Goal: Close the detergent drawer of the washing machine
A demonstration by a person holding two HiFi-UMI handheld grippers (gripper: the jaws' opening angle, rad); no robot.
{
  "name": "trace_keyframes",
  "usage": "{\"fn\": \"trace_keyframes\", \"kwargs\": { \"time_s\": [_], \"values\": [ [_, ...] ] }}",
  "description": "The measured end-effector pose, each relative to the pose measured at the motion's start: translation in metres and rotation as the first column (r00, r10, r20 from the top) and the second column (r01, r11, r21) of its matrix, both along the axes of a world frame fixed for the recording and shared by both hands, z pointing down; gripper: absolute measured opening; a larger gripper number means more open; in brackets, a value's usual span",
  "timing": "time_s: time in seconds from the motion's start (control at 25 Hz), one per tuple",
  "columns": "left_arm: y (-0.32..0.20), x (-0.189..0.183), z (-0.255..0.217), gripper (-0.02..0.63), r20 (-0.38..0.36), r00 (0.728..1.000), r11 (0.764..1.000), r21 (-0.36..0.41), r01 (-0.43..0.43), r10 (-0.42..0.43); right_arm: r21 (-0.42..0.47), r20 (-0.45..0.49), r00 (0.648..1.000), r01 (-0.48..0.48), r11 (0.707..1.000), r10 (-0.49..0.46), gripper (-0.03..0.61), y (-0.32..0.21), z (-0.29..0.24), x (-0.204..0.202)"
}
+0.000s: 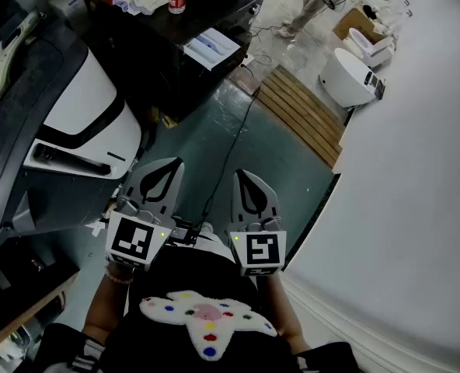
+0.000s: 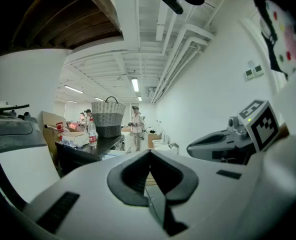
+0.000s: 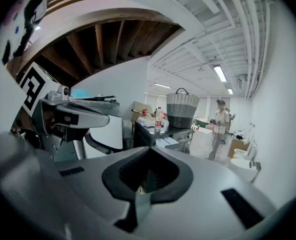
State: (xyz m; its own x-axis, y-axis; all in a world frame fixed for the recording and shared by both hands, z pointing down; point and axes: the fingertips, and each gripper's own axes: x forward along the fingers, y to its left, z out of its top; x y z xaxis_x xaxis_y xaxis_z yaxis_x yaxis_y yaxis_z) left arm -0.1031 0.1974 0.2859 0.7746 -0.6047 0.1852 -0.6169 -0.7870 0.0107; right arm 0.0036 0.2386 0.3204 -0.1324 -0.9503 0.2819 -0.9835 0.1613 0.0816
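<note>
The left gripper (image 1: 170, 165) and right gripper (image 1: 242, 176) are light grey with black in the middle and black-and-white square marks. Left of the left gripper, the washing machine (image 1: 90, 107) is white and dark grey. The floor (image 1: 214, 142) under both is dark green. Ahead of the right gripper, the wooden slats (image 1: 300, 115) are brown. Behind the grippers, a black shirt (image 1: 191, 274) has a white patch (image 1: 207, 317) with coloured dots.

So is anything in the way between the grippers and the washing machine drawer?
Nothing visible is. The left gripper and right gripper are shut and empty, near the person's body. The washing machine, with what looks like its drawer sticking out, sits just left. A thin cable lies on the floor, below the grippers.
</note>
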Motion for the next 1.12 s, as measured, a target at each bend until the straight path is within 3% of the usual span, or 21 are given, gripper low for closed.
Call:
{"fn": "trace_keyframes", "kwargs": {
  "time_s": [0.56, 1.12],
  "values": [
    [-0.002, -0.006, 0.011, 0.011, 0.040, 0.999, 1.000, -0.022, 0.010, -0.009, 0.005, 0.000, 1.000, 0.012, 1.000, -0.012, 0.003, -0.005, -0.001, -0.005],
    [-0.012, -0.004, 0.001, 0.009, -0.004, 0.999, 0.999, 0.014, -0.038, 0.038, 0.023, 0.027, 0.999, -0.037, 0.999, 0.036, 0.003, -0.011, -0.005, -0.007]
  ]
}}
